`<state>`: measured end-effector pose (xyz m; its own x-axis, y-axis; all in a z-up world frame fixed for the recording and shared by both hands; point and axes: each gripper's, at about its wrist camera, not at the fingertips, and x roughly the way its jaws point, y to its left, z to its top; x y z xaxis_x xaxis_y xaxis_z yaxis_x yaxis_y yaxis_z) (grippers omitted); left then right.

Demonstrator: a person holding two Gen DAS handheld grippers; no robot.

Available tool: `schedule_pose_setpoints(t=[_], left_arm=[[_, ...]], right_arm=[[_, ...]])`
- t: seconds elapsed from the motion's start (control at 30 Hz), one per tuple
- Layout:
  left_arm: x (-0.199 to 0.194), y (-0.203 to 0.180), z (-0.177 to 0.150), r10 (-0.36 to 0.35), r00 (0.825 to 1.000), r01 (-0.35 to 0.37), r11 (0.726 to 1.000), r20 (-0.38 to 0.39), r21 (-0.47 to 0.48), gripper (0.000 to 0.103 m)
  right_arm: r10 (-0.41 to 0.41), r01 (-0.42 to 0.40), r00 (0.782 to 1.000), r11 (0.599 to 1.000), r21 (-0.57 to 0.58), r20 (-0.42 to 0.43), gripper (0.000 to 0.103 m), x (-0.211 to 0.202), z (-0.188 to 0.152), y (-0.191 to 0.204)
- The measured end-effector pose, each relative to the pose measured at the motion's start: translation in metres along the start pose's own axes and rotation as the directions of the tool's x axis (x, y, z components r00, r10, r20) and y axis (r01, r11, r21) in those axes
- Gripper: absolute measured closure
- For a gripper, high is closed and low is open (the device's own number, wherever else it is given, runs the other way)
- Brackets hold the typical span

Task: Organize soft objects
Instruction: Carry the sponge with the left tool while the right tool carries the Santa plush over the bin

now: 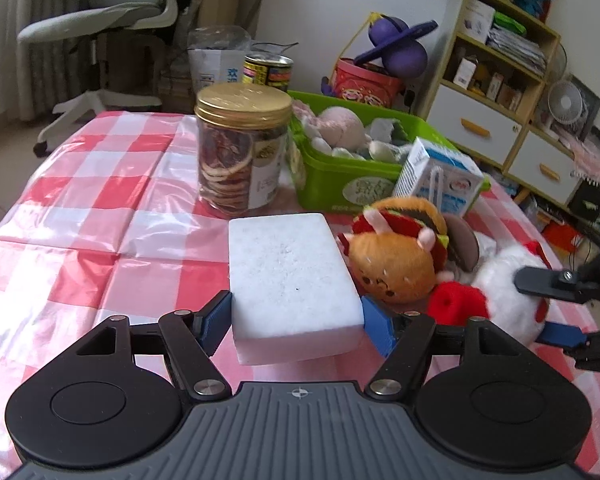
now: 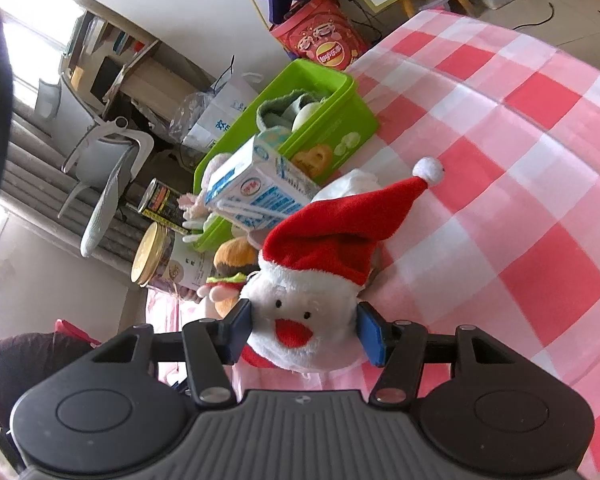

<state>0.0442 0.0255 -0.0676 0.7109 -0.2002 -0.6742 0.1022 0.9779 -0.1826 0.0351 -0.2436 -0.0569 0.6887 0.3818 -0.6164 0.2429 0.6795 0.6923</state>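
Note:
My left gripper [image 1: 296, 320] is shut on a white sponge block [image 1: 290, 276], its blue pads against both long sides, just above the checked tablecloth. My right gripper [image 2: 304, 330] is shut on a white Santa plush [image 2: 308, 320] with a red hat; it also shows in the left wrist view [image 1: 504, 284]. A burger plush [image 1: 400, 252] lies between the sponge and the Santa. A green bin [image 1: 340, 176] behind them holds several soft toys; it also shows in the right wrist view [image 2: 336, 120].
A gold-lidded jar of dried slices [image 1: 242, 148] stands left of the bin, a tin can [image 1: 266, 70] behind it. A milk carton [image 1: 440, 178] leans at the bin's front corner. The red-and-white tablecloth [image 1: 80, 208] stretches left. An office chair and shelves stand beyond.

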Motion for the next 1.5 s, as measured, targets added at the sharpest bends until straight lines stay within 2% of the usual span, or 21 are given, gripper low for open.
schedule_pose_setpoints(t=[0.23, 0.47, 0.67, 0.87, 1.1, 1.3, 1.5], left_arm=[[-0.010, 0.011, 0.009, -0.023, 1.000, 0.024, 0.997, 0.012, -0.067, 0.035], [-0.022, 0.012, 0.015, -0.054, 0.998, 0.057, 0.994, 0.030, -0.094, 0.035], [-0.036, 0.000, 0.023, -0.081, 0.995, 0.085, 0.994, 0.054, -0.069, 0.035], [-0.045, -0.021, 0.052, -0.141, 0.986, 0.143, 0.989, 0.093, -0.022, 0.035], [-0.025, -0.051, 0.102, -0.189, 0.979, 0.185, 0.981, 0.081, 0.057, 0.035], [0.009, -0.072, 0.136, -0.213, 0.976, 0.210, 0.975, 0.042, 0.079, 0.035], [0.053, -0.086, 0.161, -0.169, 0.985, 0.166, 0.977, 0.012, 0.134, 0.035]], right_arm=[[0.006, -0.007, 0.999, 0.999, 0.045, 0.035, 0.071, -0.018, 0.011, -0.012], [0.010, -0.020, 0.997, 0.993, 0.119, 0.082, 0.071, -0.036, 0.024, -0.026], [0.019, -0.043, 0.991, 0.982, 0.183, 0.129, 0.071, -0.050, 0.034, -0.036], [0.030, -0.065, 0.986, 0.975, 0.211, 0.165, 0.071, -0.053, 0.056, -0.033], [0.056, -0.109, 0.975, 0.964, 0.243, 0.215, 0.071, -0.042, 0.093, -0.026], [0.086, -0.155, 0.965, 0.950, 0.271, 0.249, 0.071, -0.022, 0.123, -0.022], [0.085, -0.139, 0.969, 0.963, 0.229, 0.231, 0.071, 0.010, 0.154, -0.007]])
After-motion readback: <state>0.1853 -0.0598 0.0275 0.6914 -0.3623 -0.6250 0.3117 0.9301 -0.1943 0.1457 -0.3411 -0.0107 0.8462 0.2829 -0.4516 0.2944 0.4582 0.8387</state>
